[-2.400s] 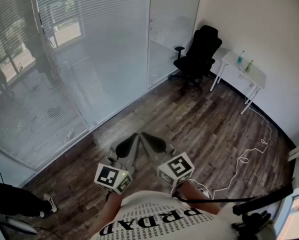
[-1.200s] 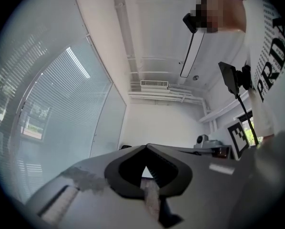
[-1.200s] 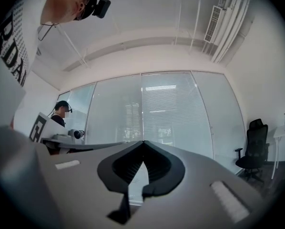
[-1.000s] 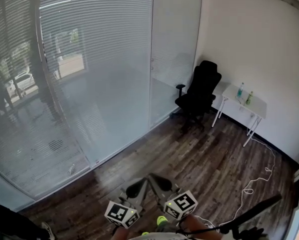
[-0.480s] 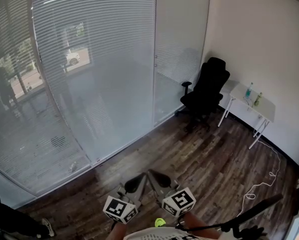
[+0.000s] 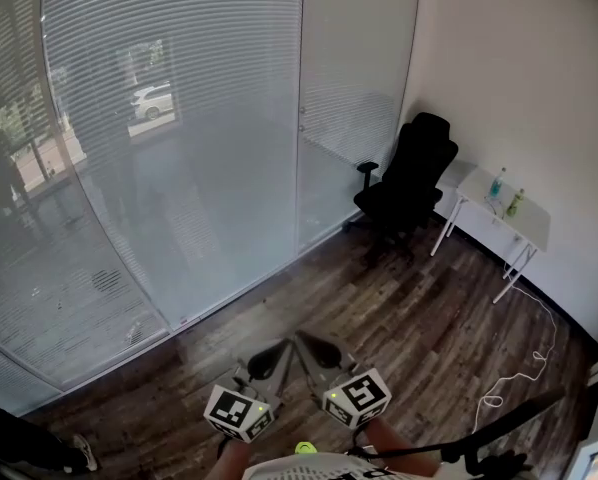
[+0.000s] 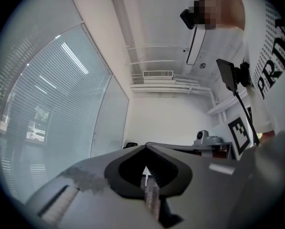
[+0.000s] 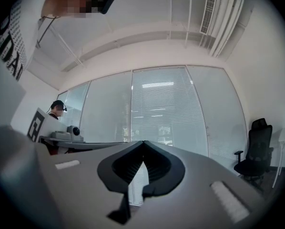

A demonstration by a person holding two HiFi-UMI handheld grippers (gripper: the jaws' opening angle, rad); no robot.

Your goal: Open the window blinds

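Our arms are cut off at six o'clock. The left gripper (image 6: 271, 356) and right gripper (image 6: 317, 350) have fingers together, empty. At ten o'clock the blinds (image 6: 179, 118) remain closed, as before.

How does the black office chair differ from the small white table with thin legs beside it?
The black office chair is dark, bulky, with a tall back; the small white table is pale, flat, thin-legged. The table carries a blue bottle and a green bottle; the chair carries nothing visible. The chair stands nearer the blinds, the table by the white wall. Both rest on the wood floor.
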